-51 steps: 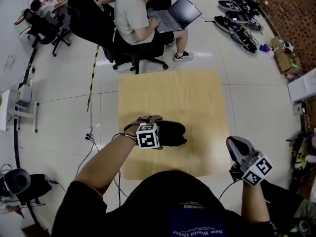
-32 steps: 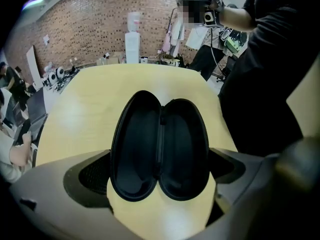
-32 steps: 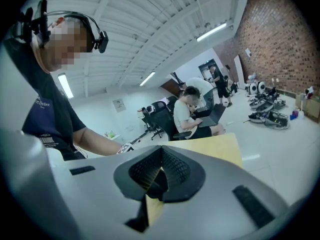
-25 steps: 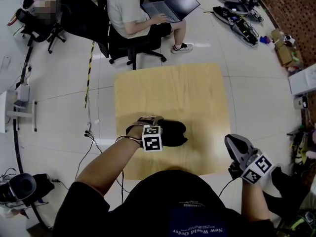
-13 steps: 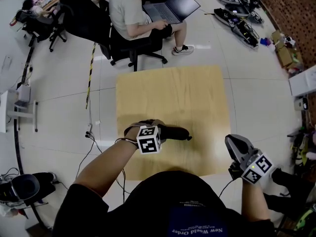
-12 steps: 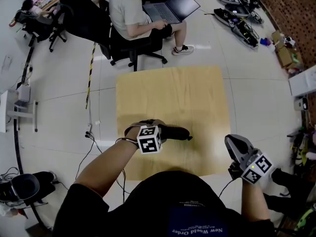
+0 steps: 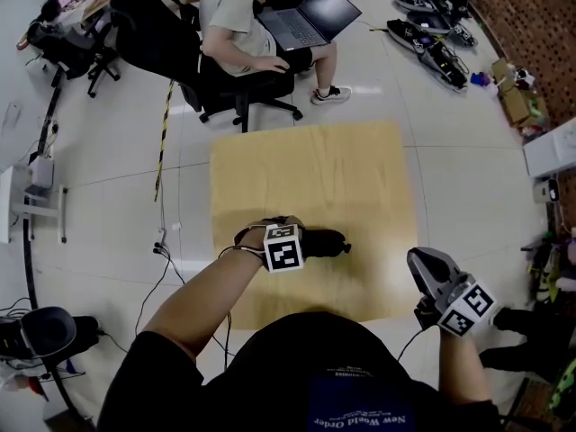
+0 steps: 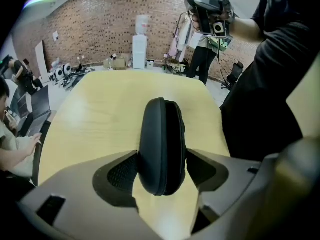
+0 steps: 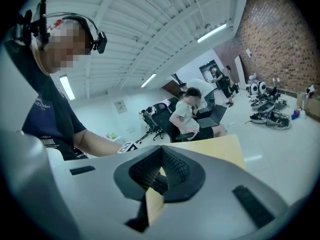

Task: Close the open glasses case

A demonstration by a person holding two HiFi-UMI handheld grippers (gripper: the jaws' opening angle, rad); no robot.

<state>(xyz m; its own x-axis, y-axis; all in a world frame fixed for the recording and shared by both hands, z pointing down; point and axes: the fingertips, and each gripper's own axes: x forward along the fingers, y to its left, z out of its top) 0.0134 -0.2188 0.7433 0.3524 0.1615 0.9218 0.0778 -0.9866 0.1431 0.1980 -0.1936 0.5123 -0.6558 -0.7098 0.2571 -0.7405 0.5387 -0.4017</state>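
L claw [image 8: 162,155]: pointing steeply down at the surface [image 7: 315,169], w/ the glasses case [image 8: 161,144] standing between its jaws. Jaws partway apart and have just been opening. Pads sit right beside the case's two sides, L pad closest. No squeeze visible, so reads as let go rather than clamped.

Case: black, rounded, seen end-on from L claw view. Two halves lie together w/ a thin seam running up the middle. Looks closed, can't tell if latched. It rests on the surface, and its far end reaches out past the L claw's tips. In head view the case pokes out to the right of the L claw's marker cube [image 7: 283,247].

R claw [image 9: 160,168]: jaws together, nothing between them, only a sliver of the surface showing below the tips. Held off the surface's near right corner, well apart from the case and from the L claw, and pointing roughly toward the surface. Its own marker cube [image 7: 467,310] sits at the hand end.

Surroundings: pale wood square surface on a light tiled floor [image 7: 468,151]. Well beyond both claws, past the surface's far edge, a seated person [image 7: 236,21] w/ a laptop [image 7: 310,16].
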